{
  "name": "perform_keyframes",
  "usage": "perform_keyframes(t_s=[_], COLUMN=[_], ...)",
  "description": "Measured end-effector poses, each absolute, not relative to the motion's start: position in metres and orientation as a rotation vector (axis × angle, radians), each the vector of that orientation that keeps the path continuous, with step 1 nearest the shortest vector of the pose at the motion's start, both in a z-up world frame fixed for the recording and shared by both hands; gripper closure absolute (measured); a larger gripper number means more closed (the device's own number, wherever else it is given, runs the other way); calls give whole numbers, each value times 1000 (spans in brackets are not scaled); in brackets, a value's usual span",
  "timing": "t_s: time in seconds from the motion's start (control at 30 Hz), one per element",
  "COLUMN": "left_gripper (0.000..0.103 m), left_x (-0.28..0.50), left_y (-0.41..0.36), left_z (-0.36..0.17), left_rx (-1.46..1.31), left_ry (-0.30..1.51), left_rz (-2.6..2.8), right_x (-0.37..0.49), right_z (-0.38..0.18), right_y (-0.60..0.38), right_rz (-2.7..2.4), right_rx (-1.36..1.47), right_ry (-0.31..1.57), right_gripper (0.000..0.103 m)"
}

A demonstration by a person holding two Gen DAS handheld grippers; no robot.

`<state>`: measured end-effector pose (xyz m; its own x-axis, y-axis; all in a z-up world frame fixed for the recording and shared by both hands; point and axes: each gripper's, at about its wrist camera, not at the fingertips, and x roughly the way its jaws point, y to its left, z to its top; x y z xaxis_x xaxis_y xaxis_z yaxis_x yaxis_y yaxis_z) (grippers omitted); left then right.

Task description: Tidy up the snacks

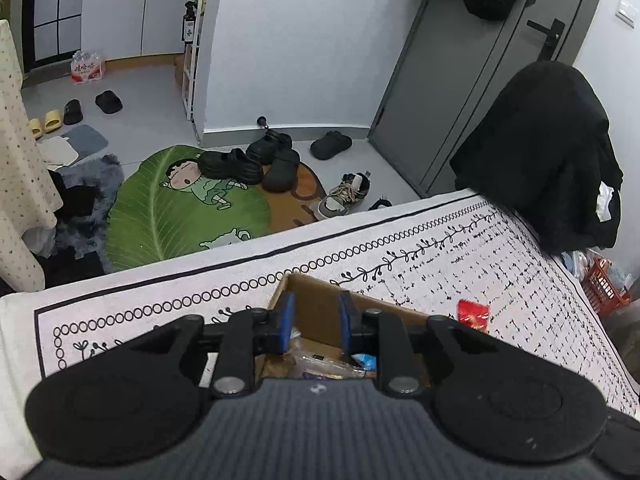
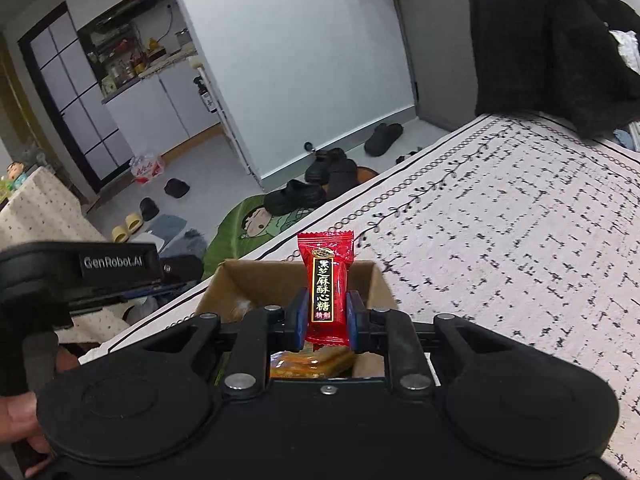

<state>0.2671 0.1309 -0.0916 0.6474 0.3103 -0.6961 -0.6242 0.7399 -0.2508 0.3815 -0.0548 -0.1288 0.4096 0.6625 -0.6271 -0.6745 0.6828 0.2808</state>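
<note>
Right tongs [image 2: 328, 316] pinch a red candy [image 2: 329, 280] at its lower half, its long axis upright and its crimped top pointing away from the camera. It hangs directly over the open cardboard box [image 2: 240, 280] on the tabletop [image 2: 500, 240], where other wrapped snacks [image 2: 312, 362] already lie. Left tongs [image 1: 316, 322] hover over the same box, nearly pressed together with nothing between them. Judging by this, the right hand need only lower and release.

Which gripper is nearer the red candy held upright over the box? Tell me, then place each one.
Right. The right gripper clamps the red candy between its fingers. The left gripper is off to the candy's left, by the cardboard box.
</note>
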Motion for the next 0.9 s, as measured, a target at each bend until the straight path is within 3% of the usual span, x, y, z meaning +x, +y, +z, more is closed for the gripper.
perform_keyframes(t_s=[0.17,0.3,0.37,0.57,0.8,0.9], left_gripper=[75,71,59,39,25,22], left_x=[260,253,249,238,219,212], left_y=[134,135,134,131,126,122], left_z=[-88,-84,-80,-67,-52,-48], left_rx=[-518,-532,-533,-555,-553,-546], left_ry=[673,676,674,674,669,688], left_rz=[569,566,566,538,505,477], right_x=[367,365,365,356,339,328], right_z=[-123,-120,-117,-100,-82,-73], right_y=[-40,-39,-46,-73,-100,-114], right_rz=[887,853,820,748,678,641], right_rx=[-58,-107,-113,-105,-56,-23], right_ry=[727,706,712,720,732,743], right_gripper=[78,49,49,49,48,40])
